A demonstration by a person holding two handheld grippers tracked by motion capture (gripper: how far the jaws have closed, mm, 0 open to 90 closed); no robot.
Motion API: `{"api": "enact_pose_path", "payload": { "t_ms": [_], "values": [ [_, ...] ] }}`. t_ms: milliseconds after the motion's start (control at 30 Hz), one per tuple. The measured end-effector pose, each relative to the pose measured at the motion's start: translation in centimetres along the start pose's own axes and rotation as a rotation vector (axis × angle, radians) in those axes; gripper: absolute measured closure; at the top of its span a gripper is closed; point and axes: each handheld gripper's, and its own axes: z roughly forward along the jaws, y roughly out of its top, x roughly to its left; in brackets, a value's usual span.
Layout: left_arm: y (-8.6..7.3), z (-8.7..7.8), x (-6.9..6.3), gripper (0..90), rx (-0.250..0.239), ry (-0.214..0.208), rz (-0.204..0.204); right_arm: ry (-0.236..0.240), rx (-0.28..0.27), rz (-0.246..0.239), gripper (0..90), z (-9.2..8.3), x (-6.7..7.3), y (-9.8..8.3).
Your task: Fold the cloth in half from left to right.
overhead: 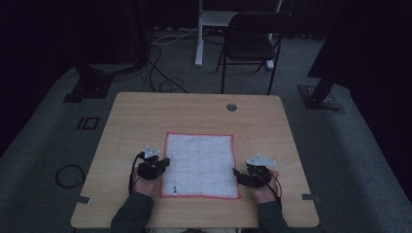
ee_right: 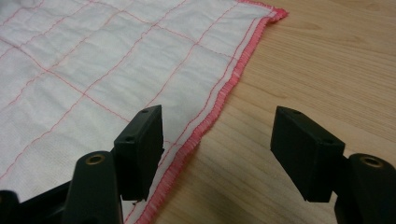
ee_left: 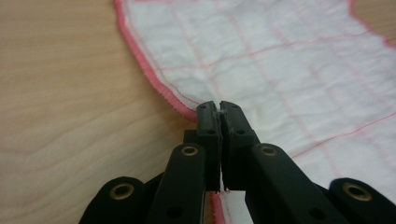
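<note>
Cloth point(overhead: 200, 165), white with red grid, spread flat on wooden table point(overhead: 145, 116), pinched at its left red hem by left gripper point(ee_left: 219, 109), jaws clamped tight. Right gripper point(ee_right: 217, 140) spread wide, straddling right hem, holding nothing. Beyond table, dark folding chair point(overhead: 252, 41).

Right gripper point(ee_right: 217, 154), jaws spread wide, straddles the red-stitched edge of a white gridded cloth point(ee_right: 93, 70) on a wooden table point(ee_right: 327, 70); the hem runs from six o'clock toward one o'clock.
</note>
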Motion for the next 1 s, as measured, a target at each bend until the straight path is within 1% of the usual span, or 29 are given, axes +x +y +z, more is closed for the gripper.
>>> {"api": "enact_pose_path", "payload": {
  "t_ms": [33, 67, 133, 167, 200, 267, 300, 333, 367, 400, 433, 467, 500, 533, 567, 600, 633, 733, 767, 800, 833, 1000],
  "values": [
    [0.0, 0.0, 0.0, 88.2, 0.000, 0.000, 0.000, 0.000, 0.001, 0.000, 34.5, 0.0, 0.0, 0.0],
    [0.5, -0.2, -0.3, 88.2, -0.011, -0.013, 0.012, -0.001, 0.001, 0.000, 34.4, 0.0, 0.0, 0.0],
    [0.5, -0.2, -0.3, 88.3, -0.011, -0.013, 0.012, -0.001, 0.002, 0.001, 34.4, 0.0, -0.1, 0.0],
    [1.3, -0.4, -1.0, 88.4, -0.027, -0.036, 0.027, -0.003, 0.004, 0.005, 34.4, 0.0, -0.1, 0.0],
    [1.6, -0.5, -1.3, 88.4, -0.030, -0.044, 0.034, -0.004, 0.004, 0.005, 34.4, 0.0, -0.1, -0.1],
    [1.7, -0.5, -1.5, 88.4, -0.032, -0.048, 0.041, -0.004, 0.005, 0.005, 34.5, 0.1, -0.2, -0.1],
    [2.1, -0.5, -2.0, 88.4, -0.038, -0.062, 0.052, -0.005, 0.006, 0.005, 34.4, 0.0, -0.2, -0.1],
    [2.1, -0.5, -2.0, 88.5, -0.038, -0.062, 0.052, -0.005, 0.006, 0.005, 34.4, 0.0, -0.2, -0.1],
    [2.6, -0.6, -2.5, 88.5, -0.042, -0.074, 0.065, -0.007, 0.006, 0.006, 34.5, 0.0, -0.3, -0.1],
    [2.6, -0.6, -2.5, 88.5, -0.042, -0.074, 0.065, -0.007, 0.006, 0.006, 34.5, 0.0, -0.3, -0.1],
    [3.0, -0.6, -3.0, 88.5, -0.049, -0.084, 0.080, -0.007, 0.008, 0.008, 34.4, 0.0, -0.3, -0.1],
    [3.0, -0.6, -3.0, 88.5, -0.049, -0.084, 0.080, -0.007, 0.008, 0.008, 34.4, 0.0, -0.3, -0.1],
    [3.5, -0.6, -3.4, 88.5, -0.046, -0.105, 0.094, -0.007, 0.010, 0.007, 34.5, 0.1, -0.3, -0.2],
    [3.5, -0.6, -3.4, 88.5, -0.046, -0.105, 0.094, -0.007, 0.010, 0.007, 34.5, 0.1, -0.3, -0.2],
    [3.9, -0.6, -3.9, 88.5, -0.046, -0.122, 0.105, -0.007, 0.014, 0.009, 34.4, 0.1, -0.3, -0.2],
    [3.9, -0.6, -3.9, 88.5, -0.046, -0.122, 0.105, -0.007, 0.014, 0.009, 34.4, 0.1, -0.3, -0.2],
    [4.3, -0.5, -4.2, 88.5, -0.048, -0.141, 0.106, -0.007, 0.014, 0.009, 34.4, 0.1, -0.4, -0.2],
    [4.7, -0.5, -4.6, 88.6, -0.051, -0.151, 0.114, -0.008, 0.014, 0.009, 34.5, 0.1, -0.4, -0.2],
    [5.0, -0.4, -4.8, 88.6, -0.050, -0.163, 0.118, -0.008, 0.014, 0.008, 34.4, 0.1, -0.4, -0.2],
    [5.0, -0.4, -4.8, 88.7, -0.050, -0.163, 0.118, -0.008, 0.014, 0.008, 34.4, 0.1, -0.4, -0.2],
    [5.3, -0.2, -5.2, 88.7, -0.048, -0.170, 0.124, -0.008, 0.014, 0.007, 34.4, 0.1, -0.4, -0.2],
    [5.8, 0.0, -5.8, 88.7, -0.045, -0.182, 0.136, -0.007, 0.019, 0.010, 34.5, 0.2, -0.4, -0.3]
  ]
}}
